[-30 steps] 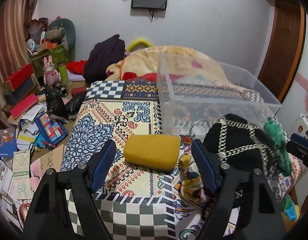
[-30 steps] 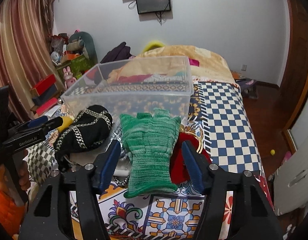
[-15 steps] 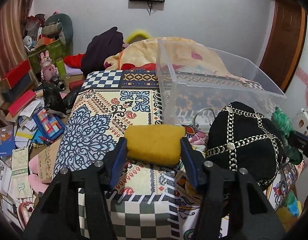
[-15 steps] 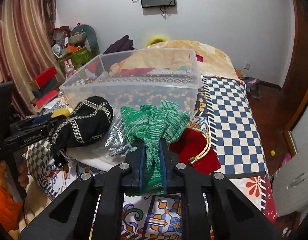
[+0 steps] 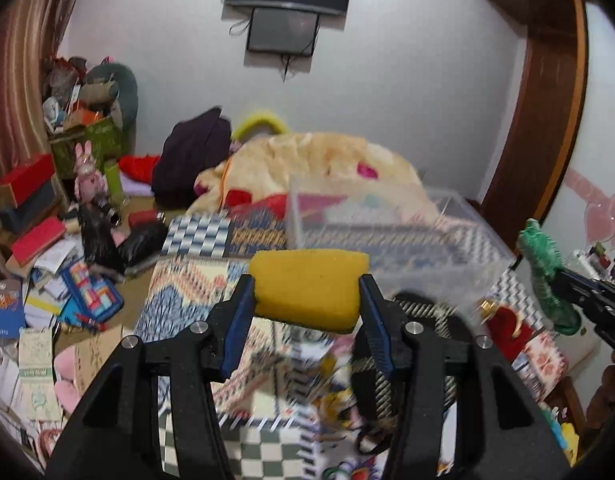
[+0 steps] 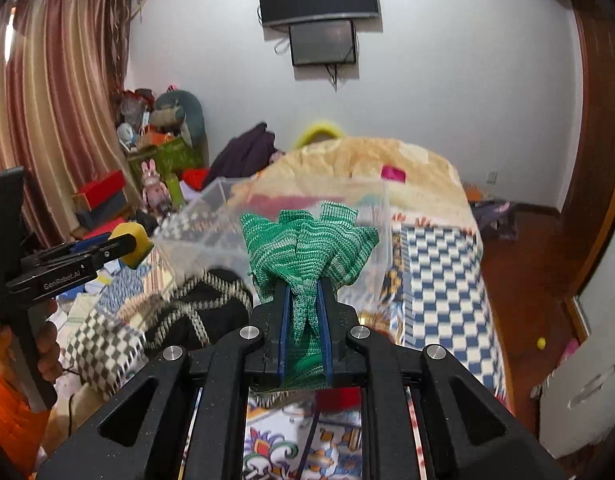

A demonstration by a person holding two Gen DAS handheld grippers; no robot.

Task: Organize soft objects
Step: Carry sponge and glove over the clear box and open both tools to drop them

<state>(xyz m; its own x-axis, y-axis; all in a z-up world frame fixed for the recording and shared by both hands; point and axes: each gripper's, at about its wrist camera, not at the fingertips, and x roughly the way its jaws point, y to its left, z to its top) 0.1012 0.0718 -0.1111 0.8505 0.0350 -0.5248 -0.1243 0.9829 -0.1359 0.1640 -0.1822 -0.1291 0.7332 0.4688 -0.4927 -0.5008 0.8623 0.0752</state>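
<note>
My left gripper (image 5: pixel 306 294) is shut on a yellow sponge (image 5: pixel 309 288) and holds it in the air above the patterned bed cover, just in front of the clear plastic bin (image 5: pixel 391 232). My right gripper (image 6: pixel 303 300) is shut on a green knitted glove (image 6: pixel 307 248), raised in front of the same bin (image 6: pixel 275 216). In the left wrist view the glove (image 5: pixel 545 268) hangs at the far right. In the right wrist view the sponge (image 6: pixel 133 242) shows at the left. A black hat with silver chain trim (image 6: pixel 195 312) lies on the bed below.
A red pouch (image 5: pixel 507 320) lies on the bed at the right. A folded cream blanket (image 5: pixel 319 160) sits behind the bin. Boxes, books and toys (image 5: pixel 59 240) crowd the floor at the left. A wooden door (image 5: pixel 547 120) stands at the right.
Both grippers have lifted: the left raised the sponge off the bed toward the bin, the right raised the glove it closed on a moment earlier.
</note>
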